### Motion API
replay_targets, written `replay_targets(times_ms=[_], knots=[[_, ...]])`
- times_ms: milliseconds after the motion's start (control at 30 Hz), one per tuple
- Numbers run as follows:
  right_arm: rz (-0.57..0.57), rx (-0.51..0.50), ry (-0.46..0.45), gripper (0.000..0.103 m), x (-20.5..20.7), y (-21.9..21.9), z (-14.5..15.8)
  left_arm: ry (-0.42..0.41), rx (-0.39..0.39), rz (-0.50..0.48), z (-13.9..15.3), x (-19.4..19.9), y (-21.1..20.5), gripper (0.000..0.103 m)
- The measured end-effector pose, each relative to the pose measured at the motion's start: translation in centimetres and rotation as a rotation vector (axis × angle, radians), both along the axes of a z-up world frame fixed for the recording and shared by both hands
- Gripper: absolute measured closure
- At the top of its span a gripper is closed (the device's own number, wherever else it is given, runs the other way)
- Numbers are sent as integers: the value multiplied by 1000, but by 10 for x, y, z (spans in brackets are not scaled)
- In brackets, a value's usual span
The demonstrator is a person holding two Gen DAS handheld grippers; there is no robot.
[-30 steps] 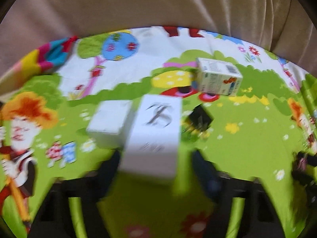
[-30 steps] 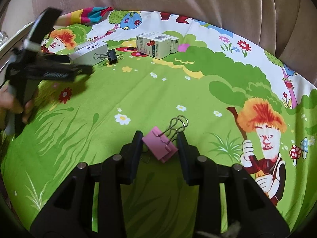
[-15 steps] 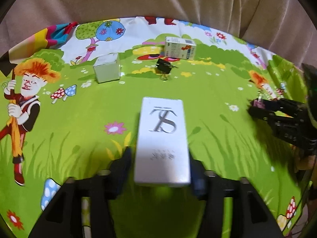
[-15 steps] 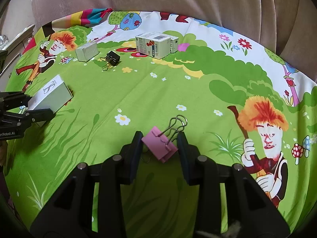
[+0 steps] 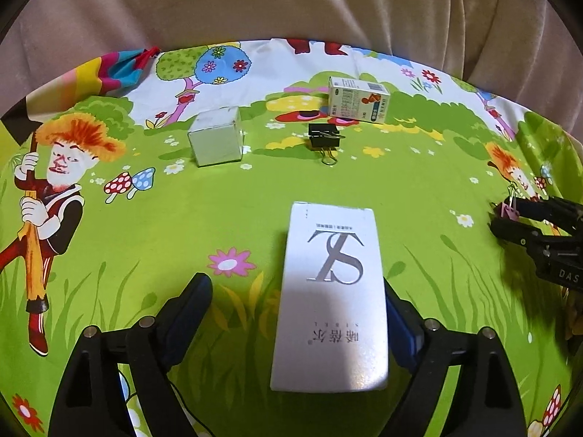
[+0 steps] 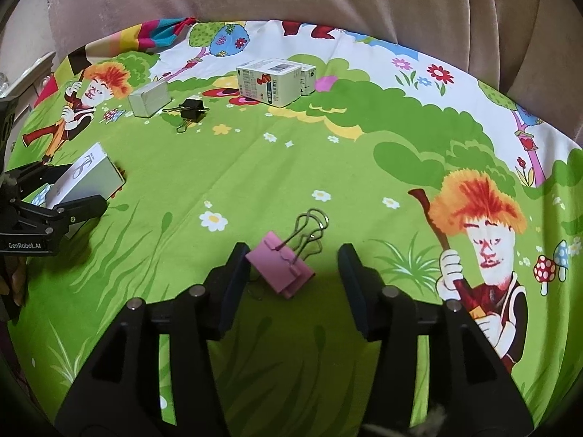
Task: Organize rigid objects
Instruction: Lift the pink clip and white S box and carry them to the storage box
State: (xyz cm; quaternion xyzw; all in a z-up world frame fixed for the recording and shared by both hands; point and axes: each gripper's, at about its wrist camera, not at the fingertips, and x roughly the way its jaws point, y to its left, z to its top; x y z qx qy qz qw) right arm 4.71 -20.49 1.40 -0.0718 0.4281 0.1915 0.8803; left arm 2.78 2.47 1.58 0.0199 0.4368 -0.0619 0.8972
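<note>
A white box with a "TS" logo (image 5: pixel 331 298) lies on the cartoon cloth between the wide-open jaws of my left gripper (image 5: pixel 295 302); its right side is close to the right finger, and the left finger (image 5: pixel 189 309) stands apart. It also shows in the right wrist view (image 6: pixel 85 180). A pink binder clip (image 6: pixel 278 267) lies on the cloth between the open jaws of my right gripper (image 6: pixel 293 269), touching or nearly touching the left finger. The right gripper (image 5: pixel 506 218) shows at the right edge of the left wrist view.
Farther back lie a small silver box (image 5: pixel 216 142), a black binder clip (image 5: pixel 324 138) and a printed carton (image 5: pixel 359 103), with a second carton (image 6: pixel 308 78) behind it. A beige sofa back (image 5: pixel 291 3) rises behind the cloth (image 5: pixel 419 182).
My left gripper opened and released the TS box onto the cloth. My right gripper opened and let go of the pink clip.
</note>
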Motion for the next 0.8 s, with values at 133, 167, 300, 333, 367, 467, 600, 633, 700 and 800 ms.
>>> replay_targets(times_ms=[133,167,300,333,367,467,600,633,700,800], knots=[[-7,1,2,45,0,0,0,-1,0,2,-1,0,0,15],[-9,0,2,45,0,0,0,-1,0,2,-1,0,0,15],[-10,-1,4,44,0,-1,0,-1,1,2,-1,1,0,15],[-10,0,4,44,0,-1,0,-1,1,1,-1,0,0,15],[-9,1,4,44,0,-1,0,-2,1,1,-1,0,0,16],[17,16,-7,65,-3,1,2,-25,-2,-10,2,-7,-1,56],[25,-1,-24,65,-22,11,5,-7,-4,4,6,-38,-11,61],[17,-4,-38,65,-37,14,7,-3,-13,4,7,-47,-13,61],[4,-9,-73,65,-60,16,13,-2,-27,4,8,-70,-17,61],[-32,48,-93,65,-99,15,21,0,-54,9,11,-97,-22,61]])
